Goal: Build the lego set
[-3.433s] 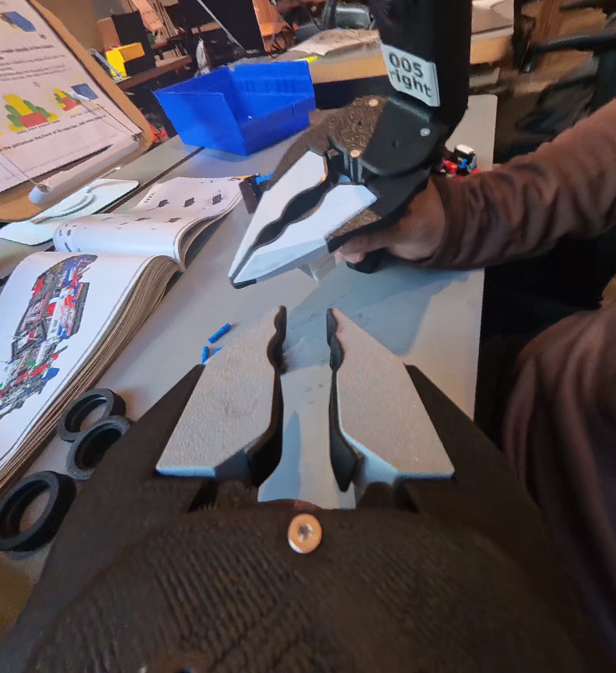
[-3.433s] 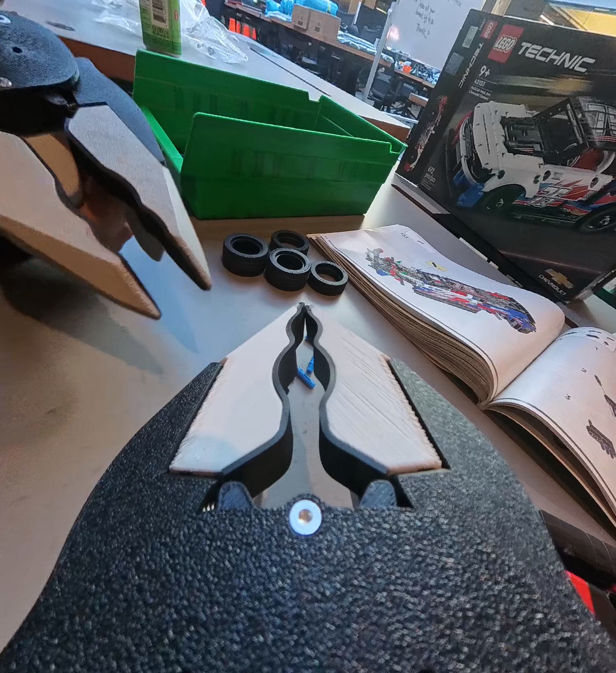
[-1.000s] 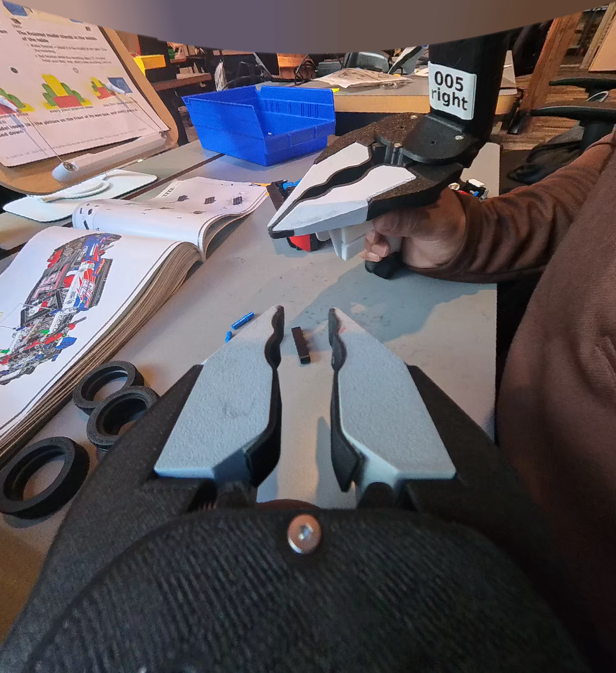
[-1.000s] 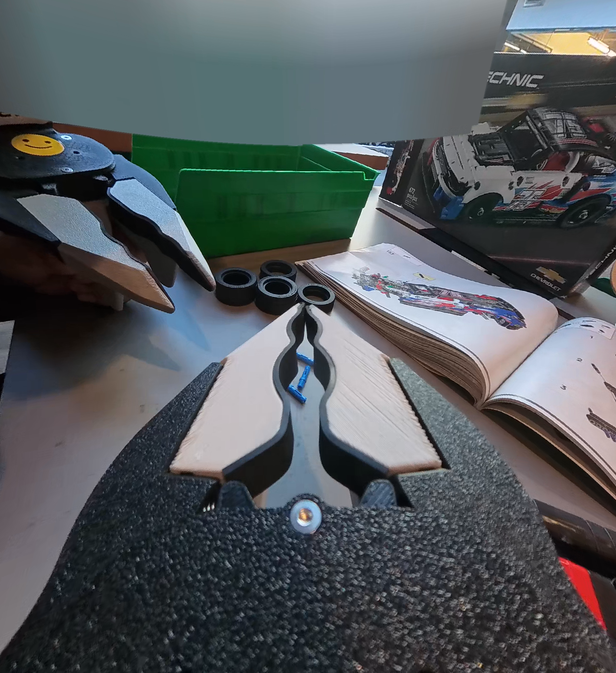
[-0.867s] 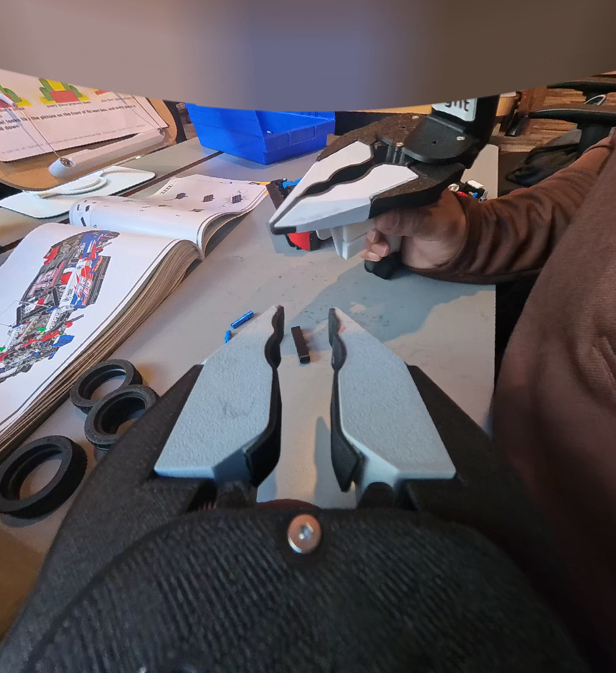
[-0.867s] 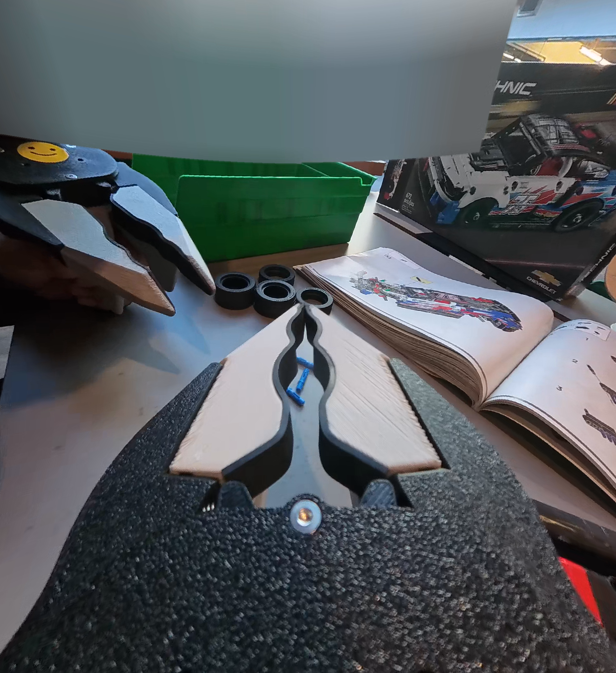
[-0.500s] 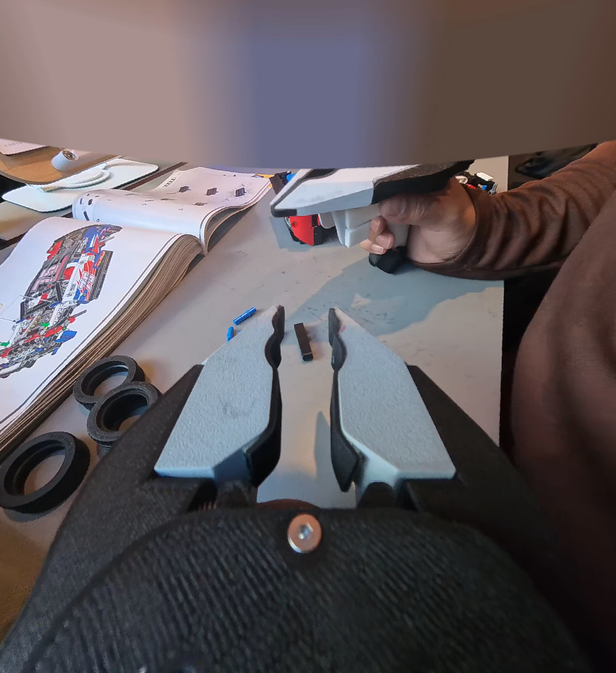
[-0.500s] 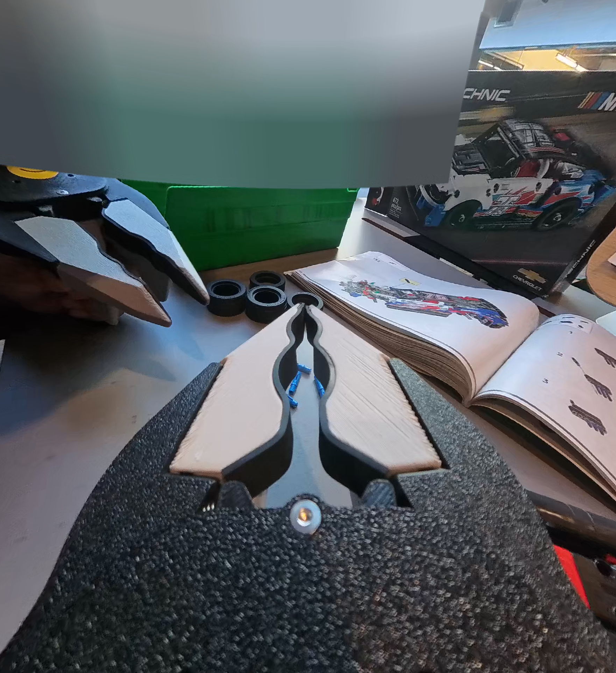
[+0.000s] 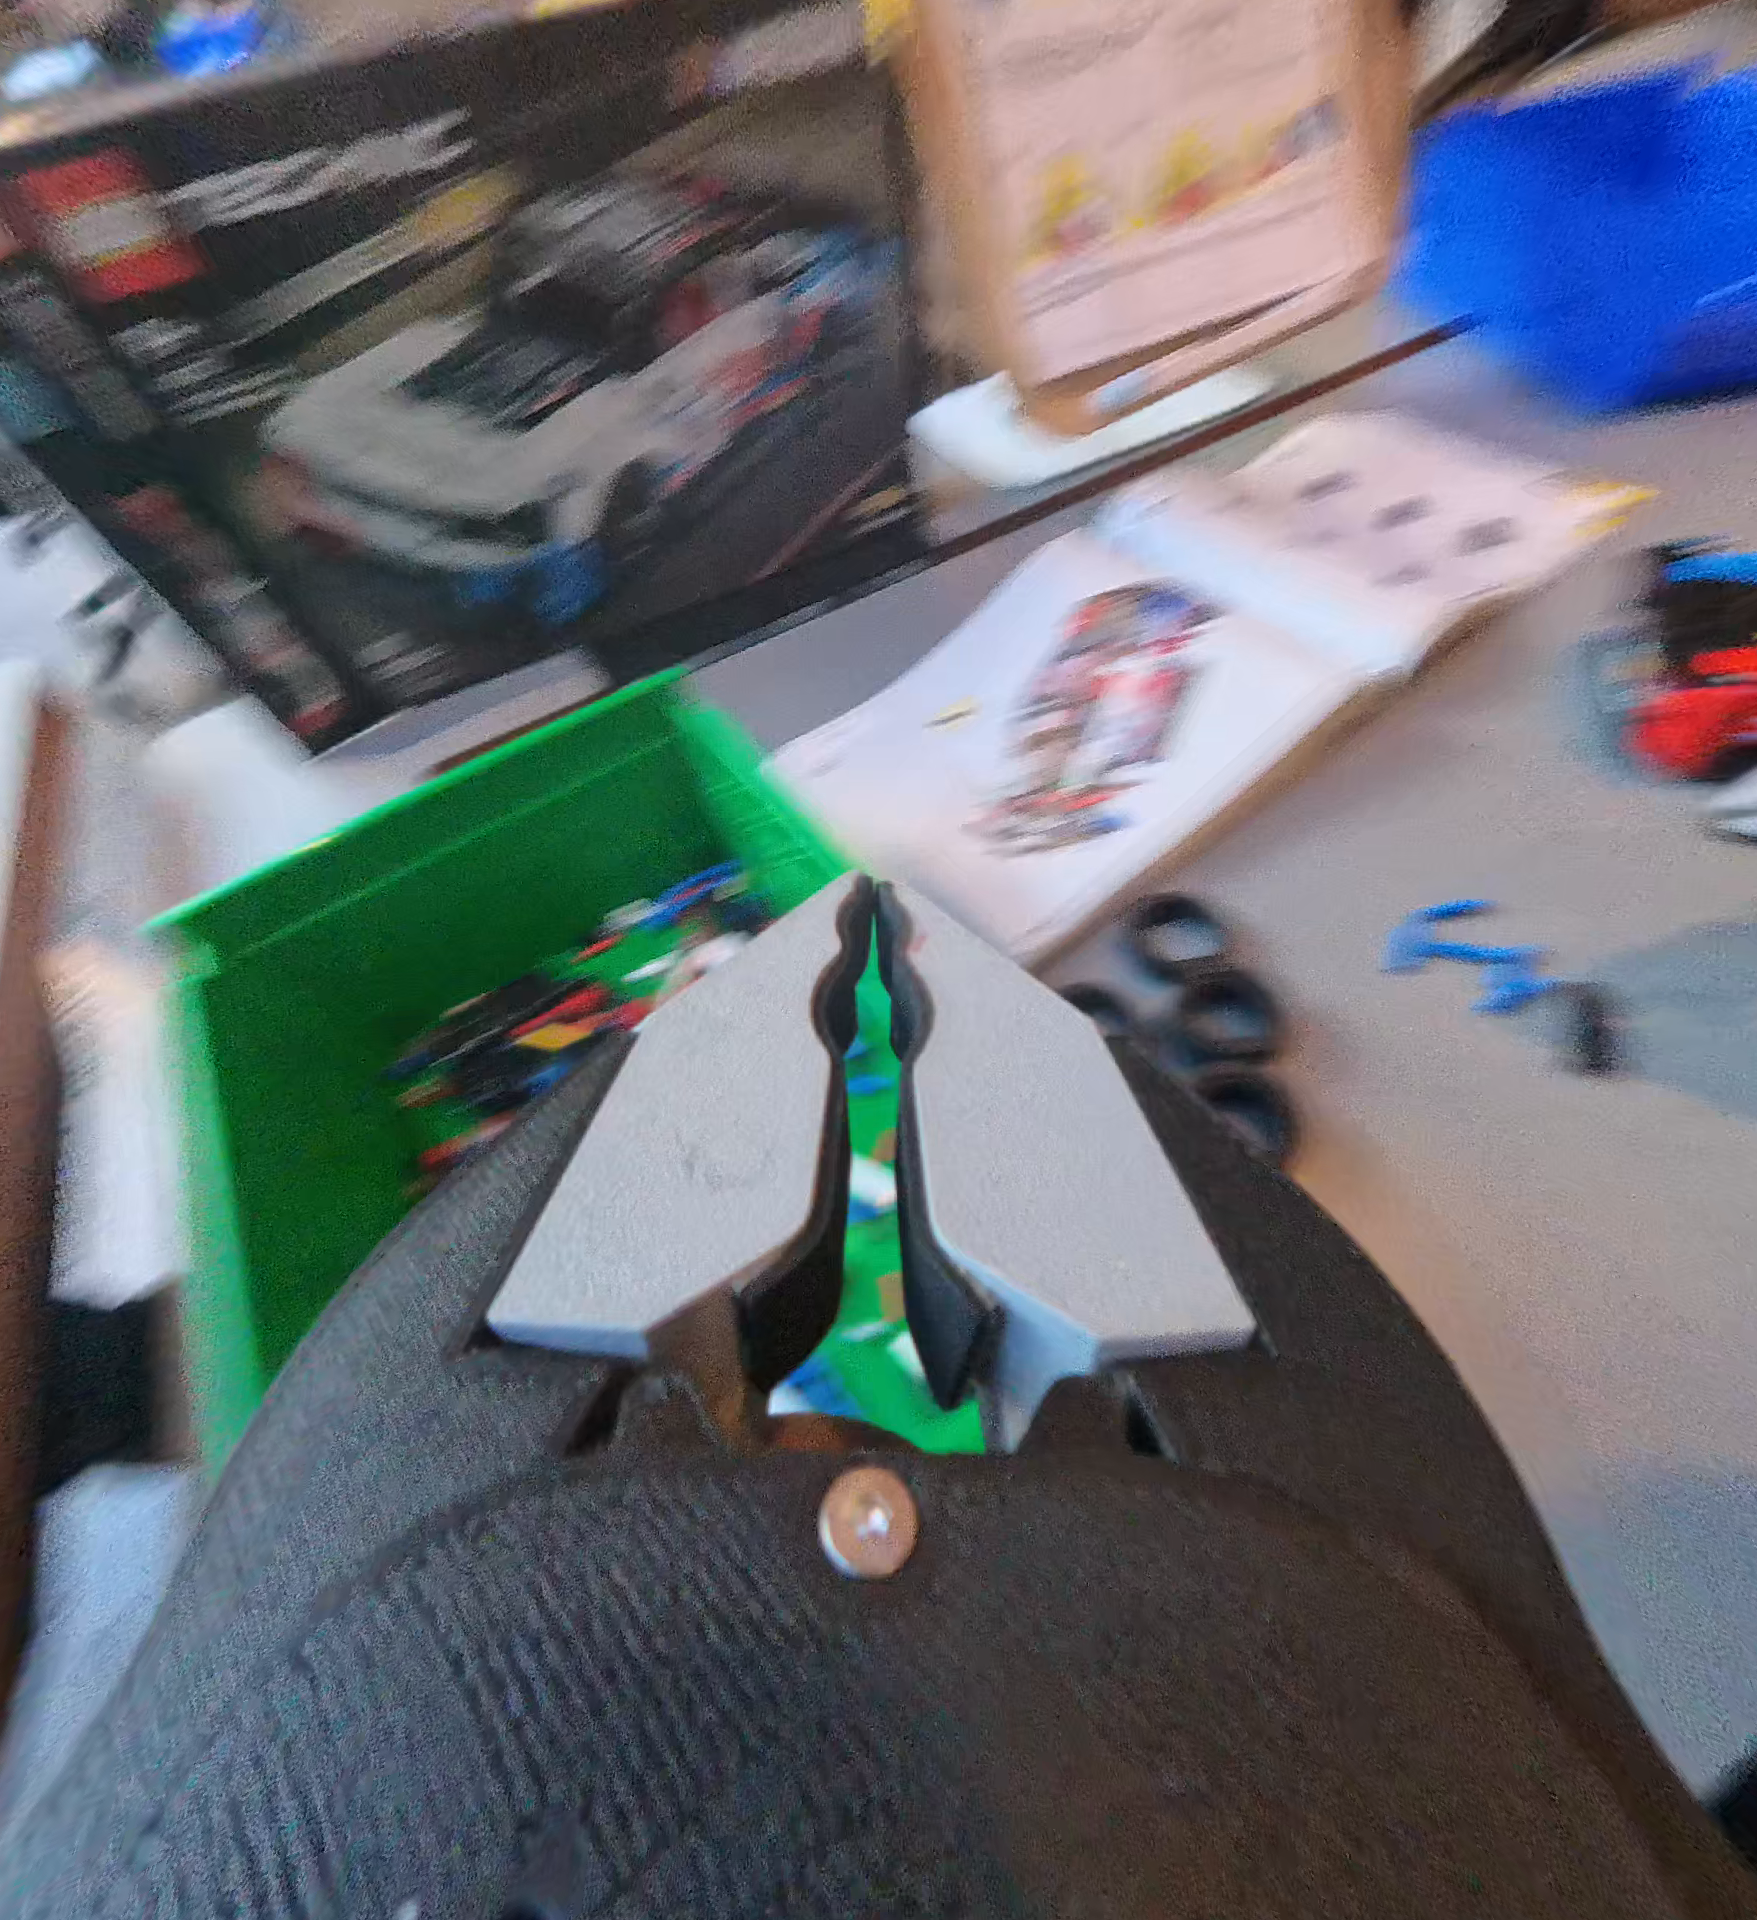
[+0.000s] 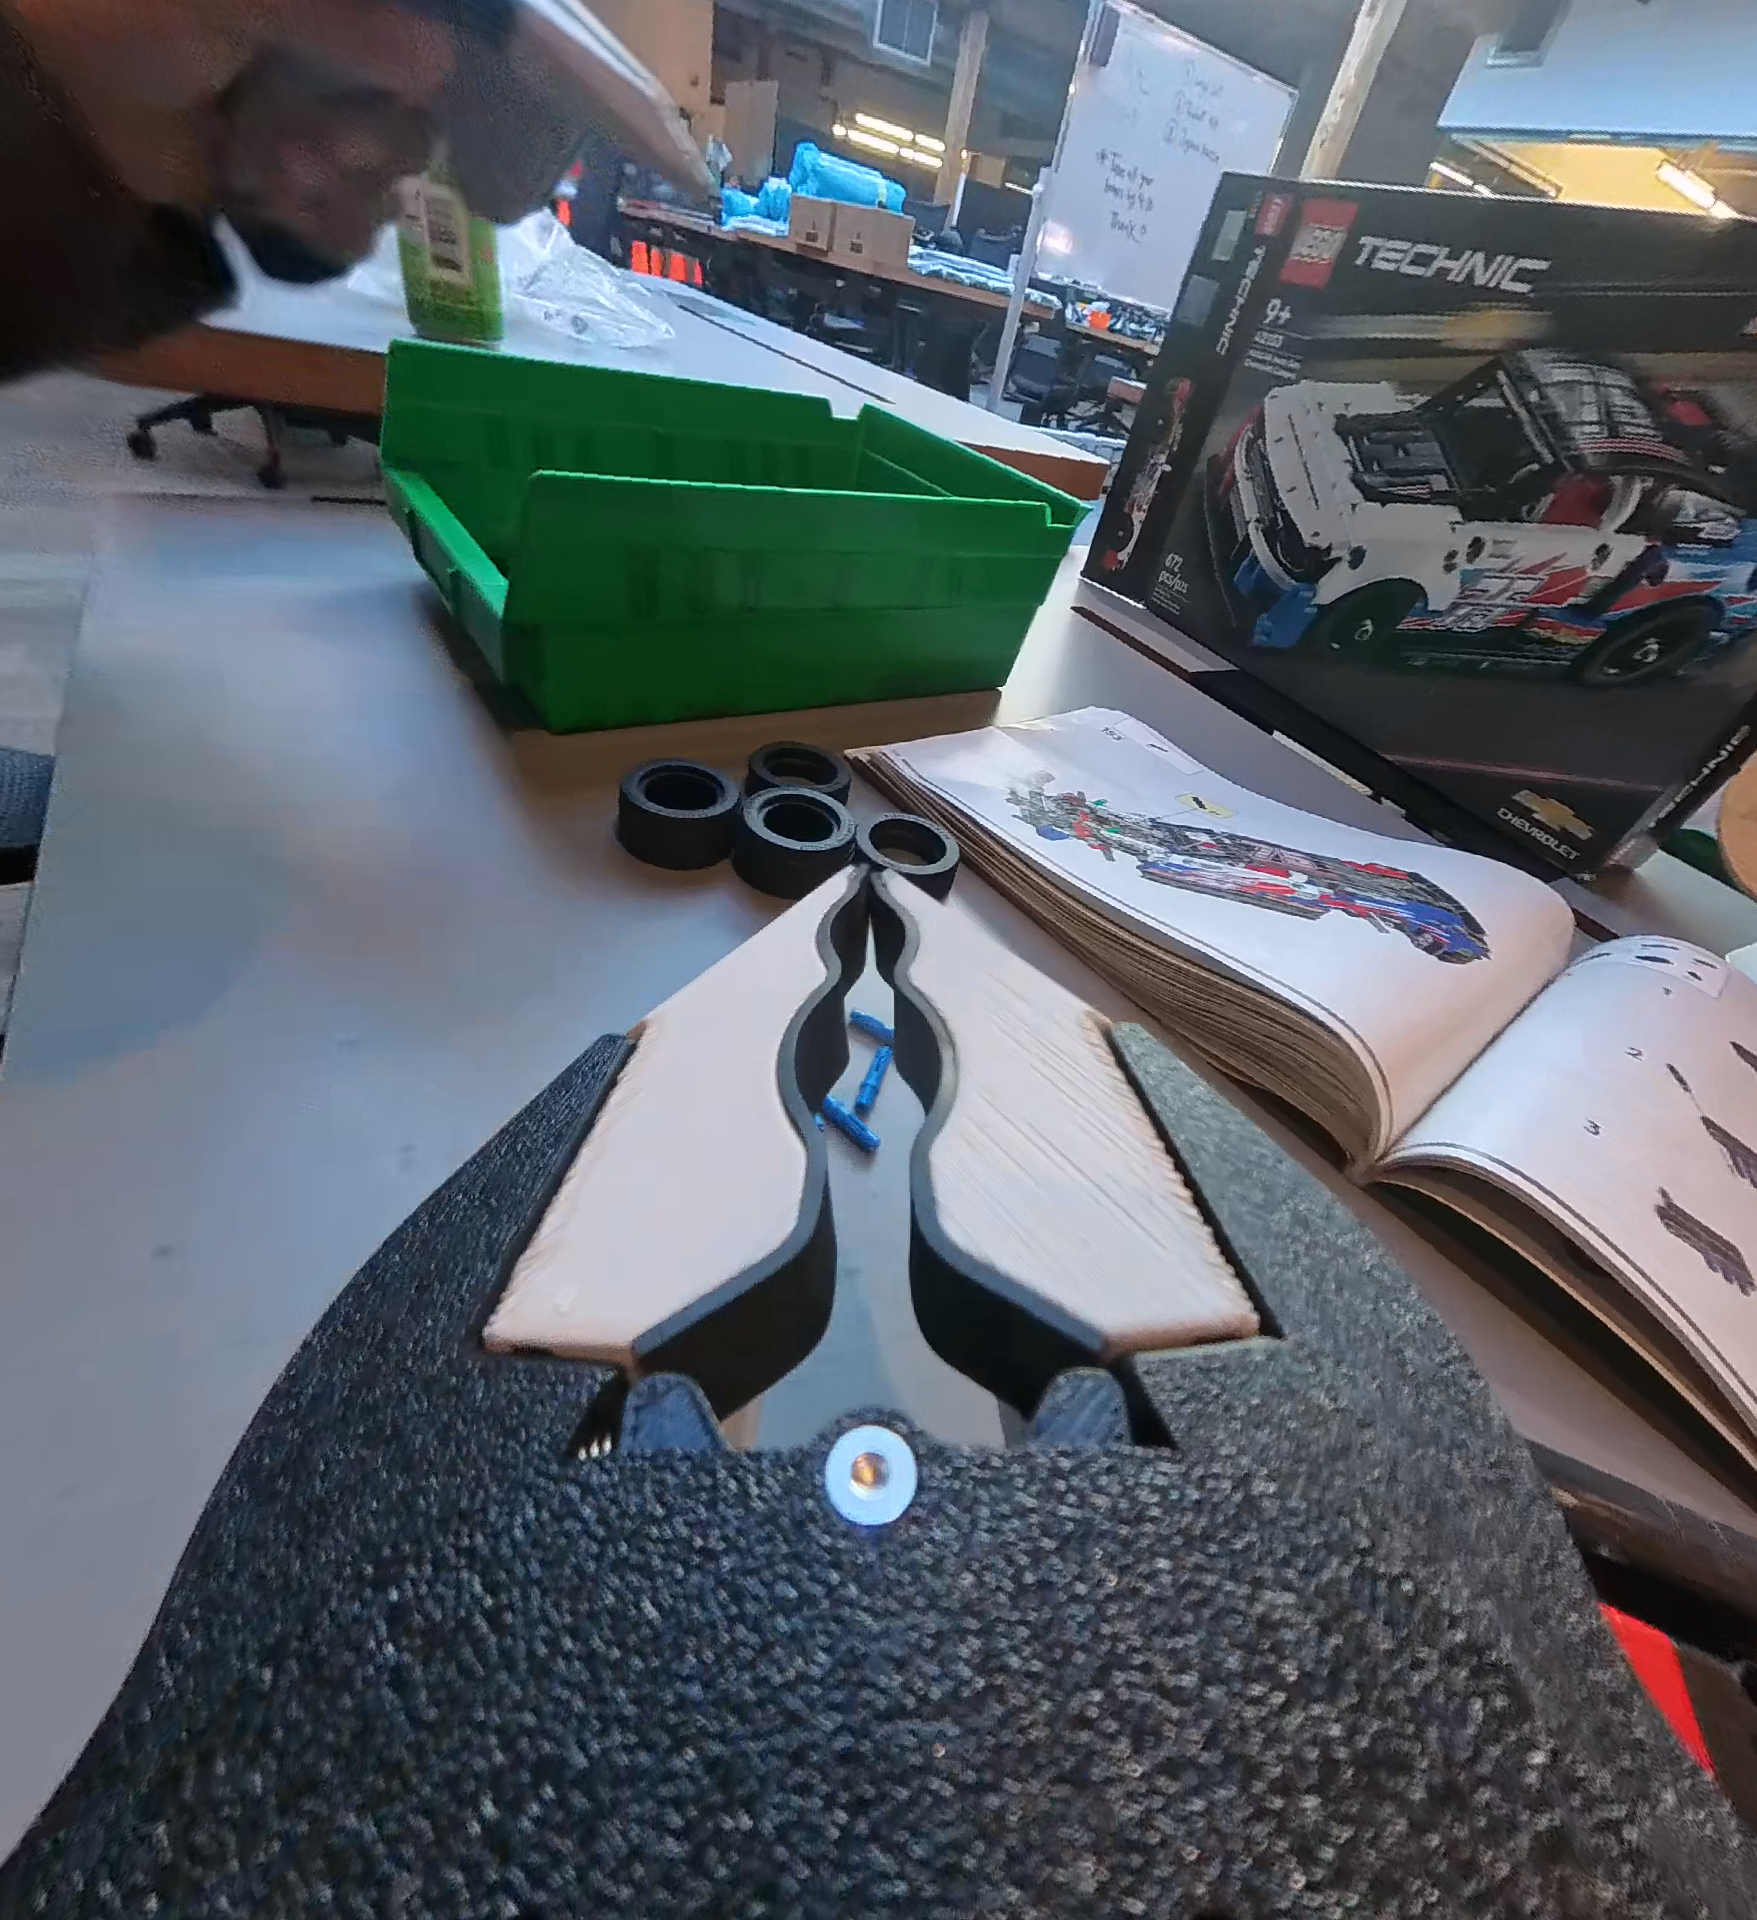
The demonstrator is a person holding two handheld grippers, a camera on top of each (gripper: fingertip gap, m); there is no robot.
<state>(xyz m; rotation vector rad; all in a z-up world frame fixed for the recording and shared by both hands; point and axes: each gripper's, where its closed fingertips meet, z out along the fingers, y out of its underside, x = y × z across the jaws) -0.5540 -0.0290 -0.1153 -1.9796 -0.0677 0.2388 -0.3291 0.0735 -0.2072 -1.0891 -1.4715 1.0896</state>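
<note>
My left tongs (image 9: 874, 902), tips nearly touching and empty, hang over the green bin (image 9: 354, 935) at centre frame, where loose pieces seem heaped (too blurred to sort). Right tongs (image 10: 869, 883), likewise narrow, frame the blue pins (image 10: 858, 1081): light, stiff, rolly, best pinched mid-shaft.

Left wrist view looks down into green bin (image 9: 354, 966); right views it low from across table (image 10: 728, 582).

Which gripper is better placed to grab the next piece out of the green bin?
Left, probably. The left gripper hangs over the green bin of loose pieces, while the right gripper sits low by the blue pins.
</note>
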